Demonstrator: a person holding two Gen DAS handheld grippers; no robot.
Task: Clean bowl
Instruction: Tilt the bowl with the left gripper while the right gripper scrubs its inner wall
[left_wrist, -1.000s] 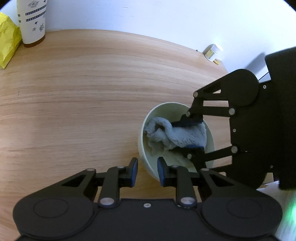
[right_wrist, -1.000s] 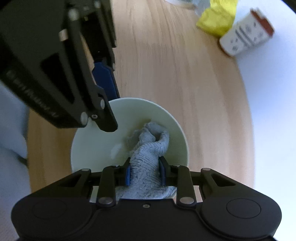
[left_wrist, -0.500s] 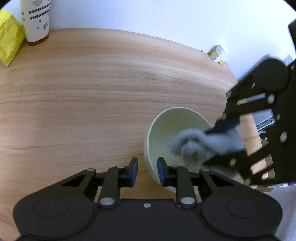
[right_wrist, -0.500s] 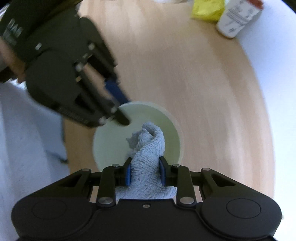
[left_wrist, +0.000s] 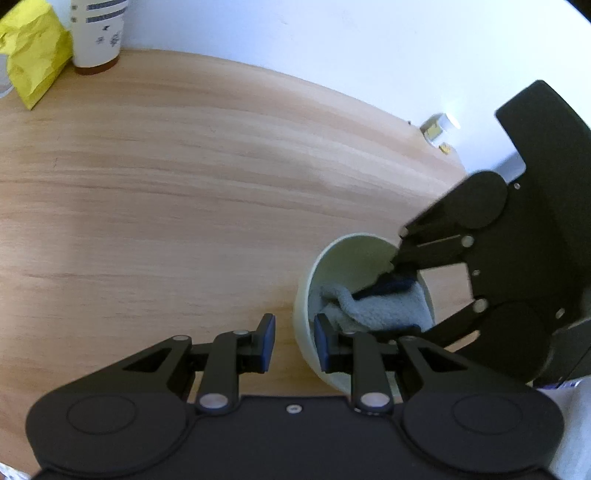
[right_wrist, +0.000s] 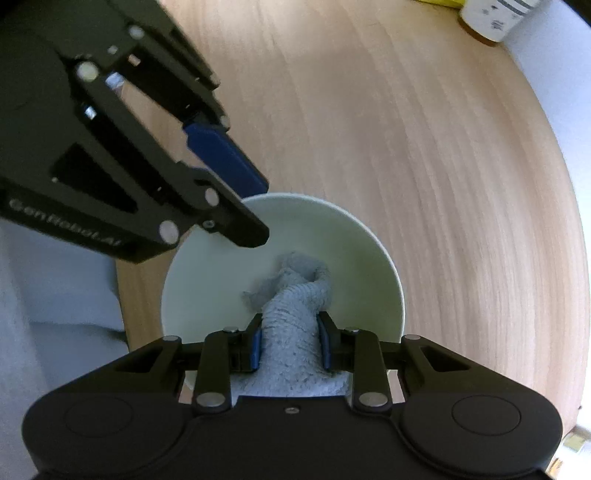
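Note:
A pale green bowl (left_wrist: 306, 295) stands near the table's front right edge; it also shows in the right wrist view (right_wrist: 354, 236). My left gripper (left_wrist: 291, 341) is shut on the bowl's near rim, one finger outside and one inside. My right gripper (right_wrist: 290, 345) is shut on a grey-blue cloth (right_wrist: 295, 295) and presses it into the bowl. The cloth shows in the left wrist view (left_wrist: 380, 308) inside the bowl, under the right gripper (left_wrist: 391, 295).
A wooden table (left_wrist: 184, 184) carries a white patterned canister (left_wrist: 98, 33) and a yellow crumpled bag (left_wrist: 31, 55) at the far left, and a small white jar (left_wrist: 439, 127) at the far right edge. The canister also shows in the right wrist view (right_wrist: 495, 16).
The right gripper lifted the cloth up and out toward the right, then pushed it back down into the bowl. The left gripper kept hold of the rim, and the bowl shifted right.

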